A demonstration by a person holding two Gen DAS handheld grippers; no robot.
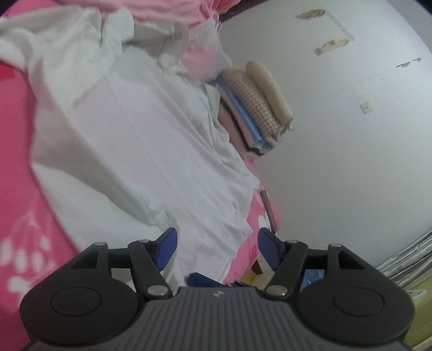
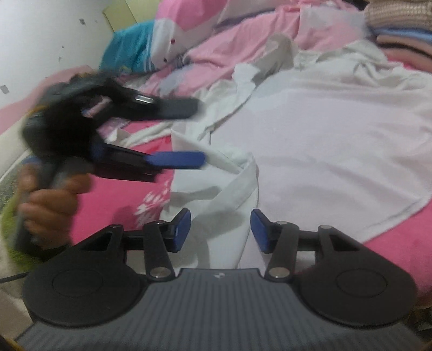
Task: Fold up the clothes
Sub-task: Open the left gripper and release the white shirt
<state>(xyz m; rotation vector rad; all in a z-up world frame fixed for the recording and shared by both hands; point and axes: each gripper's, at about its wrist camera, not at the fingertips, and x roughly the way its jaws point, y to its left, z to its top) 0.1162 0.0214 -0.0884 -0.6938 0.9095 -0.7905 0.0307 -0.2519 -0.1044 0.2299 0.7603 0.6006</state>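
Observation:
A white shirt (image 1: 151, 140) (image 2: 324, 140) lies spread flat on the pink bed sheet (image 1: 16, 167) (image 2: 113, 194), with one sleeve (image 2: 237, 189) folded in across its near edge. My left gripper (image 1: 217, 241) stands open over the shirt's edge, nothing between its blue pads. In the right wrist view the left gripper (image 2: 194, 132) shows blurred at the left, open wide, its lower finger (image 2: 175, 159) at the shirt's side edge. My right gripper (image 2: 220, 230) is open just above the folded sleeve, holding nothing.
A stack of folded clothes (image 1: 256, 108) (image 2: 399, 24) sits at the bed's far side by the white wall (image 1: 351, 148). A crumpled pink blanket (image 2: 243, 40) and a blue and white cushion (image 2: 140, 51) lie behind the shirt. A hand (image 2: 51, 205) grips the left gripper's handle.

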